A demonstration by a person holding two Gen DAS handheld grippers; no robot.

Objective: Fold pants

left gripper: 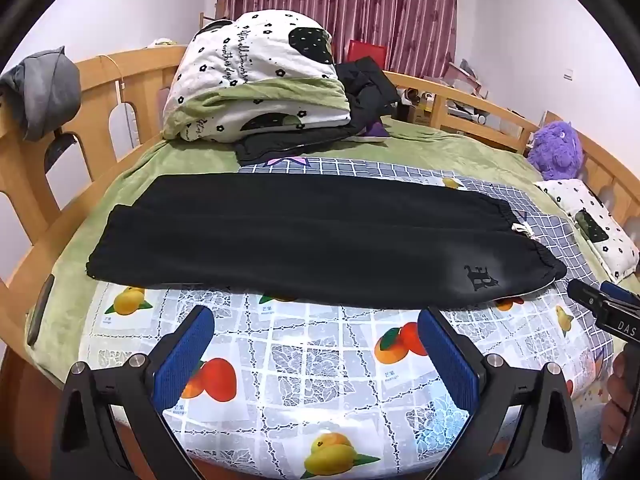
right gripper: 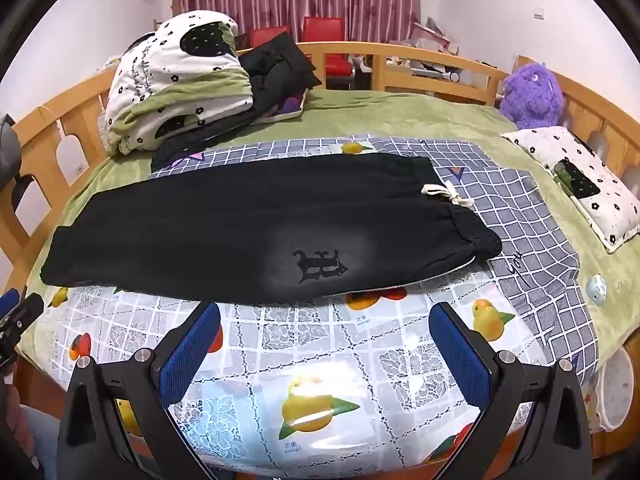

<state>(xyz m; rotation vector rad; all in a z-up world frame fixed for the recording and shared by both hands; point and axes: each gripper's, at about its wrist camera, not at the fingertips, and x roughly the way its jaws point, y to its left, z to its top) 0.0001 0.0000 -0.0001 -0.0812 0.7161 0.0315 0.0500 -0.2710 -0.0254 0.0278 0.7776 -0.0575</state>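
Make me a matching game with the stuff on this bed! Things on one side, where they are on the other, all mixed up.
Things:
1. black pants
2. purple plush toy
3. folded quilt
4. drawstring

Places:
A. far right corner of the bed, by the wooden rail
B. flat across the fruit-print cloth, just ahead of the open right tongs
C. at the waistband, on the right end of the pants
D. piled up at the far left of the bed

Pairs: 1-B, 2-A, 3-D, 4-C
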